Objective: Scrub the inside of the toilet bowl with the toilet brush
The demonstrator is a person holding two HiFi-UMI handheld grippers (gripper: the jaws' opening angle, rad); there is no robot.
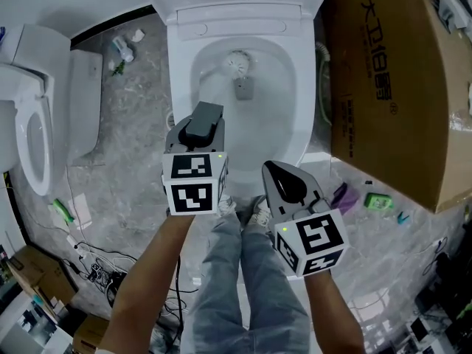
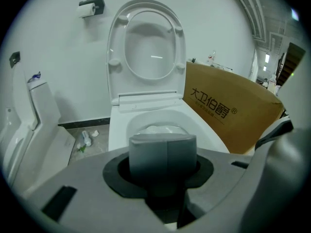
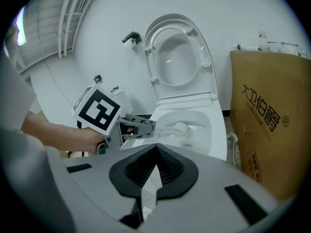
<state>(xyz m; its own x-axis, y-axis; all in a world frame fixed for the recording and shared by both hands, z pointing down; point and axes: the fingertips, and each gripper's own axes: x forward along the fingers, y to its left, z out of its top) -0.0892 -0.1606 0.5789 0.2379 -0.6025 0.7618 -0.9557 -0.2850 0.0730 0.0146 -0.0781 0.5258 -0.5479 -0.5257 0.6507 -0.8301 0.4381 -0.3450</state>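
**Left gripper has the brush, and the head is in the bowl**

The left gripper [image 1: 198, 127] is clamped on the thick grey end of the toilet brush [image 1: 237, 63]. The left gripper view shows both jaws pressed against that rounded handle [image 2: 163, 153]. From there the thin shaft runs forward and down, and the white bristle head sits low inside the toilet bowl [image 1: 181, 87], near the back wall and above the water.

The right gripper [image 1: 286, 181] hangs just beside the left one, nearer the person. Its jaws are together with nothing between them.

The brush looks light, with a stiff plastic shaft and springy bristles, so it should scrub without much force. The hold is at the far end of a long lever, though, so hard sideways pushes could twist the round handle in the jaws. The glazed bowl is probably slick when wet, so the head is likely to skate rather than catch. The thick handle end seems the right place to hold it.

The seat and lid [image 2: 146, 47] stand raised. A large cardboard box [image 1: 391, 72] stands close on the right, and a second toilet [image 1: 29, 116] is well off to the left.
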